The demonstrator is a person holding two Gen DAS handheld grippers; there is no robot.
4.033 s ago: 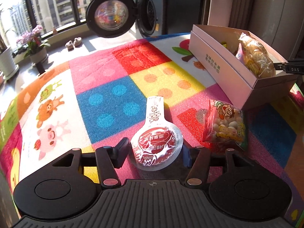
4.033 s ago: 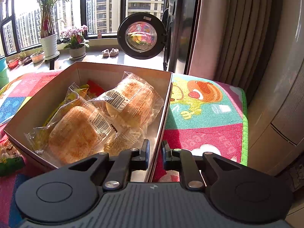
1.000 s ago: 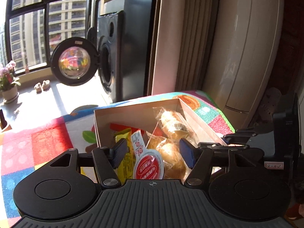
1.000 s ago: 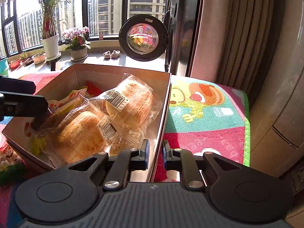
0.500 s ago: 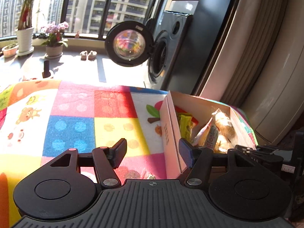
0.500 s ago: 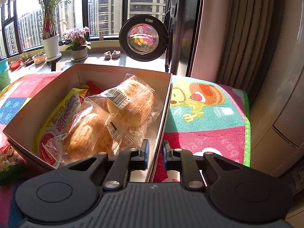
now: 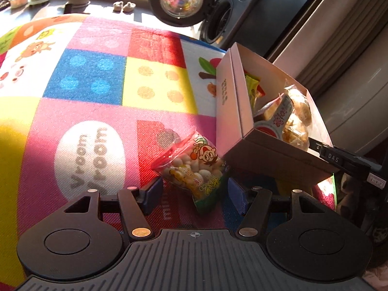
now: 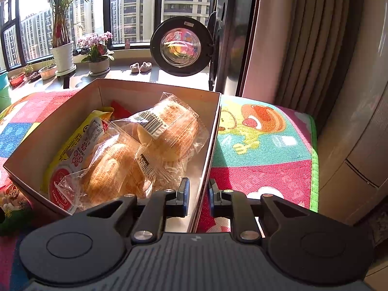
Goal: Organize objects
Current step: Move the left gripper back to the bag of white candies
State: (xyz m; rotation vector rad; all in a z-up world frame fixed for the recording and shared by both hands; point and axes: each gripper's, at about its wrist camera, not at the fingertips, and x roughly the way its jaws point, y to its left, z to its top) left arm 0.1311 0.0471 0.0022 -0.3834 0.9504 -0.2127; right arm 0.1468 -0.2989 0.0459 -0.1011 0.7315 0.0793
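My left gripper (image 7: 194, 191) is low over the play mat (image 7: 97, 111), fingers spread wide, nothing pinched. The snack bag (image 7: 194, 167) lies on the mat between and just ahead of the two blue pads (image 7: 152, 192), tilted, its near end reaching in between them; I can't tell if either pad touches it. The bag sits just beside the near corner of the cardboard box (image 7: 225, 111).

My right gripper (image 8: 197, 197) is pressed together on the box's right wall (image 8: 208, 169), one finger inside the box, one outside, level with the rim.

Box is open-topped, pale, standing on the mat. Inside: two clear-wrapped buns (image 8: 167, 133) stacked toward the right wall, a flat pouch with a red round label (image 8: 60, 186) leaning against the left wall, a yellow packet (image 8: 80, 131) under it, something red (image 8: 116, 111) at the far end.

The snack bag is clear with a red top strip, a cartoon face and green bottom edge, and is full of small pale and yellow balls. From the right wrist view only its corner (image 8: 11, 198) shows, left of the box.

Beyond the box is a washer with its round door (image 8: 180, 46) open.
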